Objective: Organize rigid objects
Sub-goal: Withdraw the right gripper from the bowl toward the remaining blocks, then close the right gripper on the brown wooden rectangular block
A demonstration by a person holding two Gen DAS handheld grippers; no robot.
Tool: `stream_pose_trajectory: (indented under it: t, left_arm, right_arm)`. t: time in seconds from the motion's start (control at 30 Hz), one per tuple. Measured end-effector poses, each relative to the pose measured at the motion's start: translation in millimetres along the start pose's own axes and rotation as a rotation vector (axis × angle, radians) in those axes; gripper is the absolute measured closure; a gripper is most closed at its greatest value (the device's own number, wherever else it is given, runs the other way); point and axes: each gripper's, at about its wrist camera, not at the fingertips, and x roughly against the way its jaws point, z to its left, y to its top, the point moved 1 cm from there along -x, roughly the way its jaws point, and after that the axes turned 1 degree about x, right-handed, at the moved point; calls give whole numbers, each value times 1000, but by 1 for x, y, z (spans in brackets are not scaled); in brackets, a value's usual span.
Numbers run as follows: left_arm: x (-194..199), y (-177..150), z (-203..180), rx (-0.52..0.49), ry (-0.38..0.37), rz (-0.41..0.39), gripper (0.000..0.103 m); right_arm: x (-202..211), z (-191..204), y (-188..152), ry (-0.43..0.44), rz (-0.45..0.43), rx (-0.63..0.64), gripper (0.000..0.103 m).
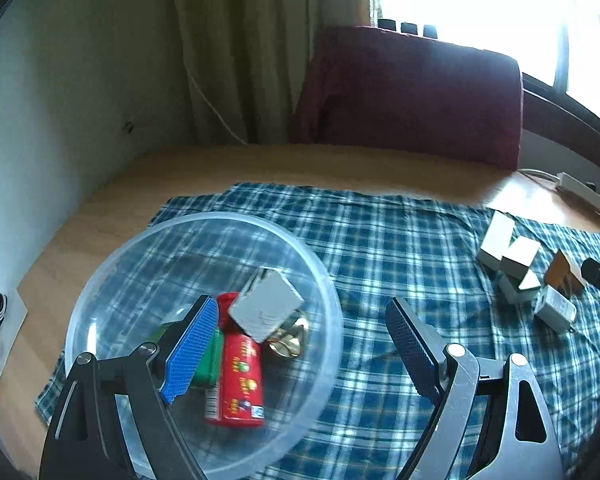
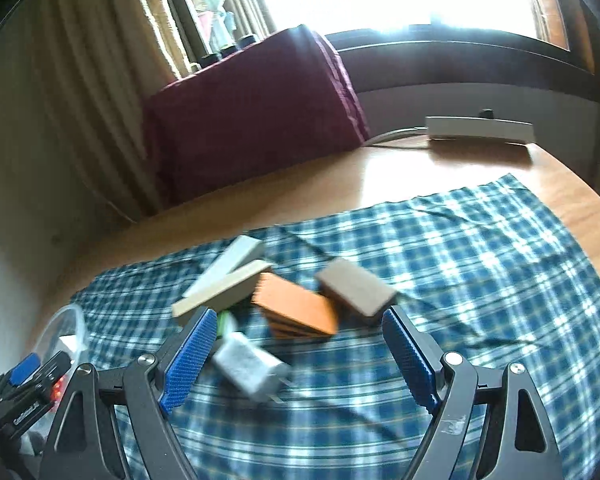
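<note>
Both tools, left (image 1: 300, 320) and right (image 2: 296, 330), hover spread and empty above the plaid cloth (image 1: 380, 240) on the tabletop (image 2: 380, 172). Boxes (image 2: 296, 312) lie mid-cloth; the bowl (image 1: 324, 280) fills its wall-side end. Bare cloth between.

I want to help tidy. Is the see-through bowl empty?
Not empty. The clear bowl already holds a red box, a grey box and a green thing.

The bowl (image 1: 204, 320) sits on the left part of the tablecloth (image 1: 380, 240), holding a carton (image 1: 240, 376), a box (image 1: 266, 310) and a tin (image 1: 210, 364). Right of the bowl lie several boxes (image 1: 508, 256) and a charger (image 1: 556, 312).
</note>
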Motion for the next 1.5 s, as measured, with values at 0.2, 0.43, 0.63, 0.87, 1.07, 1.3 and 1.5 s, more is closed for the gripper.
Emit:
stream_pose_trajectory:
  t: [0.2,0.43,0.63,0.87,1.07,1.3,1.5]
  left_arm:
    - [1,-3,-14,-19,-24,13,17]
    - [1,-6,-23,-38,-42,25,17]
    - [2,-7,-24,-45,-57,27,17]
    - [1,-9,-27,-48,-73,37,17]
    - [2,-9,-27,-49,-77,35,17]
    - [2,-8,-25,-40,-83,41,17]
    - [3,-8,-25,-44,-84,42,17]
  right_arm:
    - [-4,-15,-1,-30,27,-32,15]
    - [-9,-16,-2,-42,42,-33,15]
    - [-12,-36,4,-118,54,-75,16]
    - [-28,-48,10,-148,119,-70,15]
    - [-41,-35,12,-188,161,18,15]
    - [-43,-38,9,-277,179,93,16]
    - [-41,-63,18,-341,170,31,16]
